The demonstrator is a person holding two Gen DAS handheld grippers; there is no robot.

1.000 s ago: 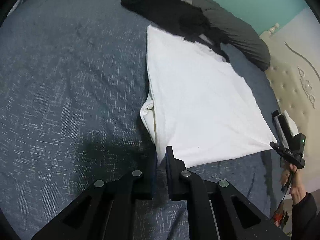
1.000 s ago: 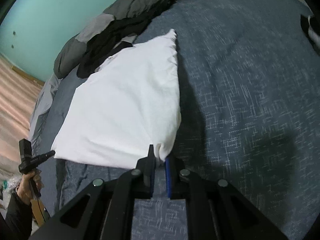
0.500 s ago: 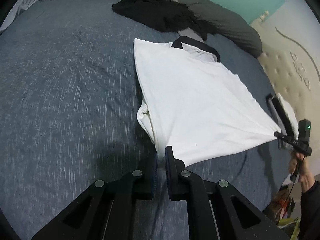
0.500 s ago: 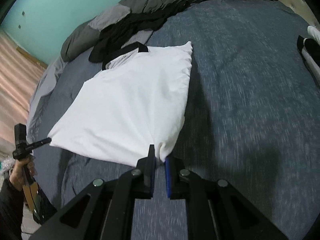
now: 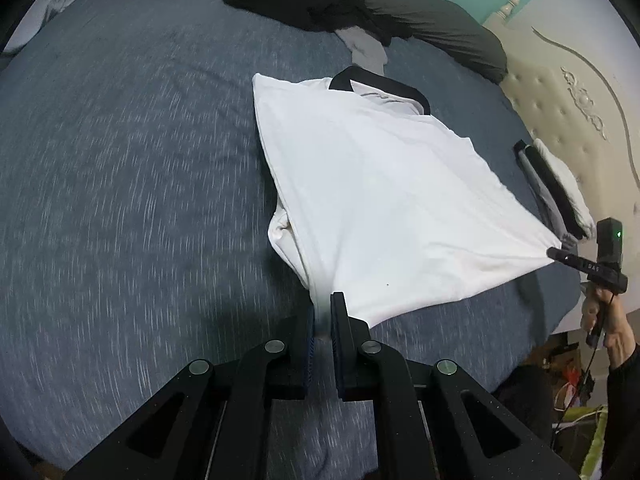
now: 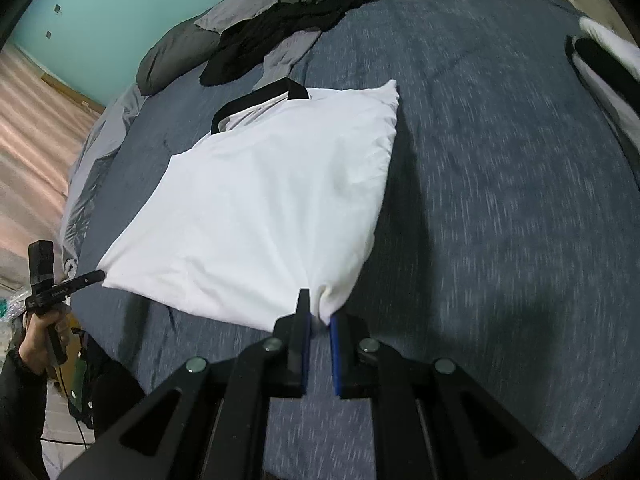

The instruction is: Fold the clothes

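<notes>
We hold our left gripper (image 5: 323,312) angled steeply down, its jaws closed tight on a pinch of white cloth. Our right gripper (image 6: 319,312) tilts down the same way, jaws clamped likewise. Each hand (image 6: 42,340) wraps its handle from below, a dark sleeve (image 5: 624,380) covering the wrist.

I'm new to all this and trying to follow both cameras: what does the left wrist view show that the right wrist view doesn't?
Only the left wrist view shows the cream tufted headboard and the right hand gripping its tool. Only the right wrist view shows the wooden floor and the left hand. Both show the white shirt with its black collar, stretched over the blue bedspread, with the left gripper and right gripper each pinching a corner, plus dark clothes beyond.
</notes>
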